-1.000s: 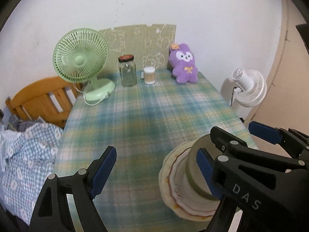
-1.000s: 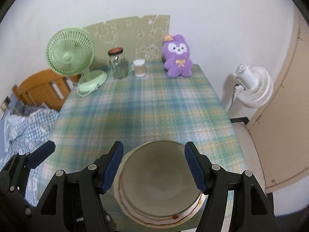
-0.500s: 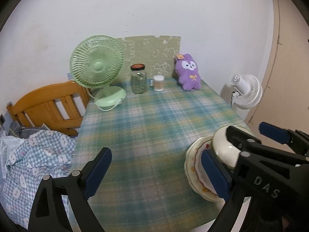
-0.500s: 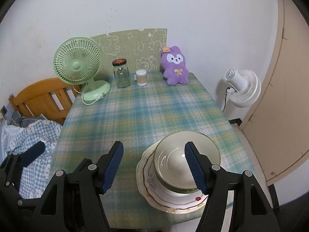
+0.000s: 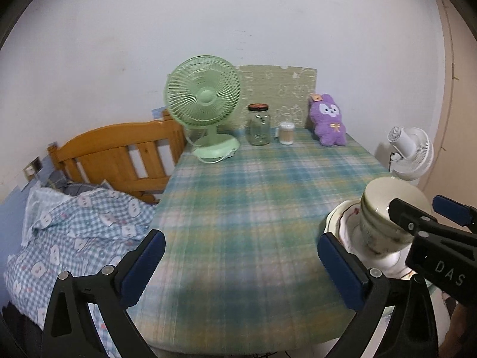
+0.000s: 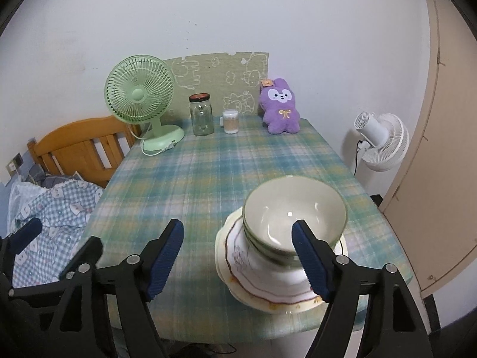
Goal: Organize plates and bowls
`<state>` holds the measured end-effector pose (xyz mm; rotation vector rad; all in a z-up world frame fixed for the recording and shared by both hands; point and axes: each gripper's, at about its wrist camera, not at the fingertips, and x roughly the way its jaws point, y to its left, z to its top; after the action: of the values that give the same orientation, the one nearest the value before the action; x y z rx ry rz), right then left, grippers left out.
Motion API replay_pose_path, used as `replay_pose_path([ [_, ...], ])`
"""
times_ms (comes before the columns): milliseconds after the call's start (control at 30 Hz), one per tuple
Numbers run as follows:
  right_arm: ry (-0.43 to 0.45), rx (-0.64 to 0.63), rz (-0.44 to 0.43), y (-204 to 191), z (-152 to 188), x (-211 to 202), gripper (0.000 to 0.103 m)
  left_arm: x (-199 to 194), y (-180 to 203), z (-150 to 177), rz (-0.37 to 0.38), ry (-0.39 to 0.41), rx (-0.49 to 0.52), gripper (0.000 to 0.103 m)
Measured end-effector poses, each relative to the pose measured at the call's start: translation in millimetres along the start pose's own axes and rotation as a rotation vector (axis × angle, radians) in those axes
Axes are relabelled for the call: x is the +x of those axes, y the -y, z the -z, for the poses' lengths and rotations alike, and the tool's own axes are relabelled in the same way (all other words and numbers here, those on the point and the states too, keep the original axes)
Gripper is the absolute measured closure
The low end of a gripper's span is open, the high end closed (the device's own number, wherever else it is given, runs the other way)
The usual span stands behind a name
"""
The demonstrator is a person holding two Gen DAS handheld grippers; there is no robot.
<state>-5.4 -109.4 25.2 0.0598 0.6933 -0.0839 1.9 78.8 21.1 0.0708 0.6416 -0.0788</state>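
Note:
Stacked cream bowls (image 6: 293, 217) sit on stacked white plates (image 6: 268, 286) with a red-brown rim, at the near right corner of the checked table (image 6: 208, 179). My right gripper (image 6: 243, 259) is open and empty, pulled back above the table's near edge, its right finger in front of the bowls. My left gripper (image 5: 238, 265) is open and empty, to the left of the stack. In the left wrist view the bowls (image 5: 384, 208) and plates (image 5: 340, 217) show at the right, partly hidden by the right gripper.
At the table's far edge stand a green fan (image 6: 140, 104), a glass jar (image 6: 202, 116), a small cup (image 6: 231, 120) and a purple plush (image 6: 280, 107). A wooden bed frame (image 6: 77, 146) with checked bedding is left. A white fan (image 6: 380, 140) and a door are right.
Both grippers have drawn back and risen away from the table. The bowl and plate stack stays put and now looks smaller and farther off.

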Motion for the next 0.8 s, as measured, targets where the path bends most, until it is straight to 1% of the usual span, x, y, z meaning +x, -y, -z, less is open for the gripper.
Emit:
replay_pose_path([
  [200, 0.044, -0.017, -0.002, -1.6, 35.5, -9.0, 0.023, -16.7, -8.5, 29.9, -0.027, 0.055, -0.038, 0.0],
  [300, 0.072, -0.018, 0.005, -2.1, 49.4, -16.1, 0.022, -23.4, -6.9, 39.1, -0.019, 0.08, -0.025, 0.0],
  [400, 0.095, -0.015, 0.007, 0.6, 58.0, -23.6, 0.019, -30.8, -0.5, 47.1, -0.026, 0.129, 0.008, 0.0],
  [567, 0.13, -0.011, 0.02, 6.4, 64.6, -31.8, 0.018, -29.4, 0.8, 47.3, -0.015, 0.113, 0.0, 0.0],
  [800, 0.121, 0.003, 0.002, 10.2, 66.3, -28.9, 0.018, -31.2, 1.1, 50.5, -0.015, 0.104, -0.016, 0.0],
])
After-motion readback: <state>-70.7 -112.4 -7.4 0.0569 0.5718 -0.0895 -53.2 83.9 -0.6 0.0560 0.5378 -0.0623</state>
